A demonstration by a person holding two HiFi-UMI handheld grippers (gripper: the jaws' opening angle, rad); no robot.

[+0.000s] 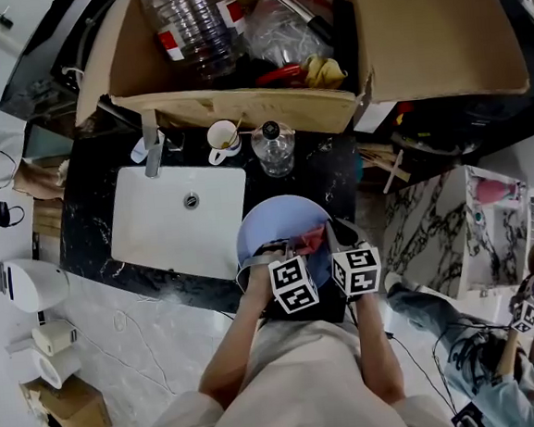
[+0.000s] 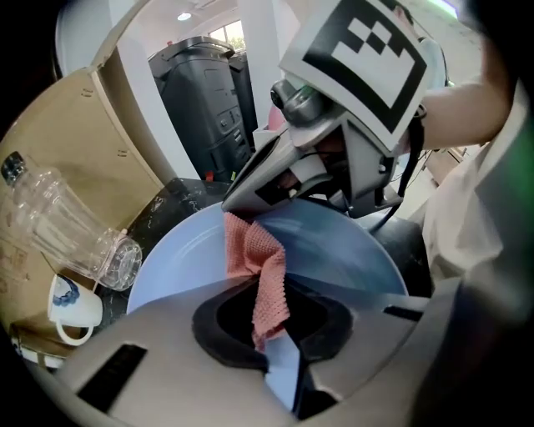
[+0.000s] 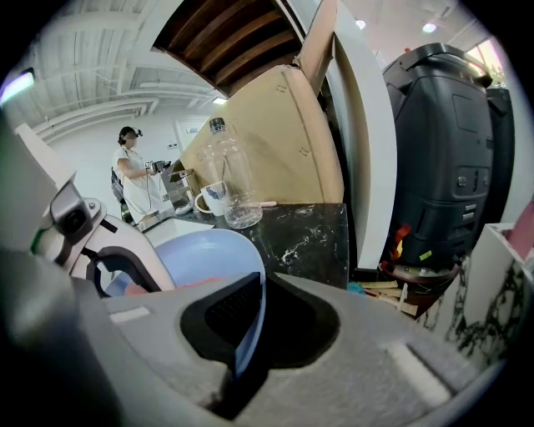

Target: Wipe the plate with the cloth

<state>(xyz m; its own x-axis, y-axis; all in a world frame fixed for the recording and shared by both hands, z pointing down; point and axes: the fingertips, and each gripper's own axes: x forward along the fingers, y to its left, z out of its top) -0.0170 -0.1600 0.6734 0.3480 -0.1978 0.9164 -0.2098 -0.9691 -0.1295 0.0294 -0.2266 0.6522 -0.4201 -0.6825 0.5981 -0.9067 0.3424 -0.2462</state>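
Plate (image 2: 334,250) clamped at near rim by left claw (image 2: 284,359); right claw (image 2: 232,204) pinches cloth (image 2: 263,275) at far rim, cloth draped across plate face toward left claw.

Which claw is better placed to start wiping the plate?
Right, probably: the right claw pinches the pink knitted cloth over the round blue plate, while the left claw clamps the plate's near rim, steadying it.
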